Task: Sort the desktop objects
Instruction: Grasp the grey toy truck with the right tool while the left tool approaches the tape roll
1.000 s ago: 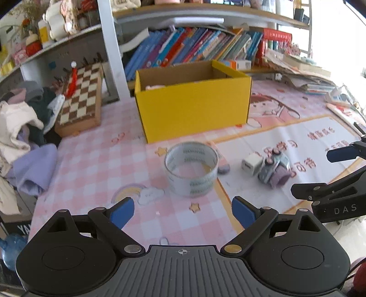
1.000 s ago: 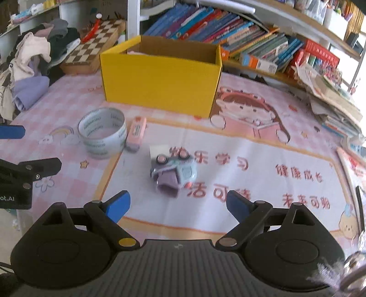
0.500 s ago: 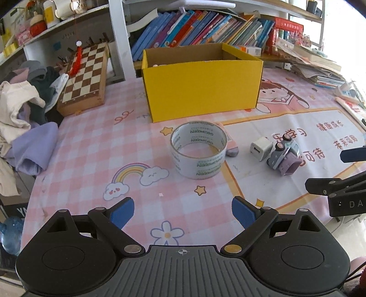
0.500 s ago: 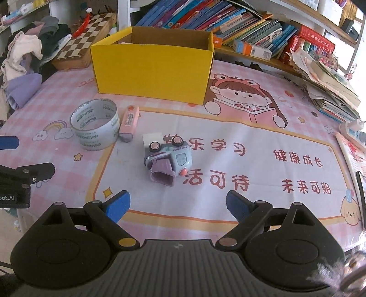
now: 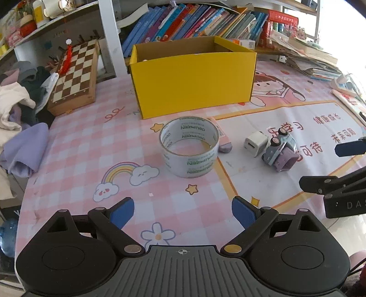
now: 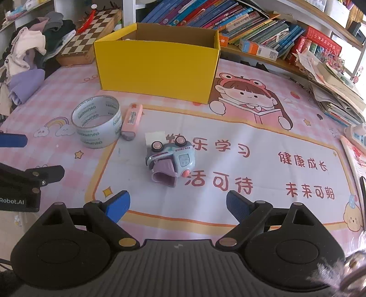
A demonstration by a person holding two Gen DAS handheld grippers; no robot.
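Observation:
A roll of clear tape point(image 5: 189, 146) point(image 6: 97, 121) lies flat on the pink mat in front of an open yellow box point(image 5: 193, 78) point(image 6: 157, 61). Beside the roll lies a pink eraser point(image 6: 131, 121) point(image 5: 223, 142). Right of it sit a white charger cube point(image 5: 255, 143) point(image 6: 155, 138) and a tipped-over toy car point(image 5: 280, 150) point(image 6: 170, 161). My left gripper point(image 5: 183, 211) hovers open above the mat, short of the tape. My right gripper point(image 6: 177, 206) is open too, just short of the toy car. Nothing is between either pair of fingers.
A chessboard box point(image 5: 75, 75) and a heap of clothes point(image 5: 18, 109) lie at the left. Books point(image 6: 240, 20) line the shelf behind the yellow box, and loose papers point(image 6: 336, 91) pile up at the right. The mat's edge runs close below both grippers.
Both views have pulled back and tilted a little, so the tape, the toy car and the box sit higher and farther in frame. Both grippers stay open; no object has moved.

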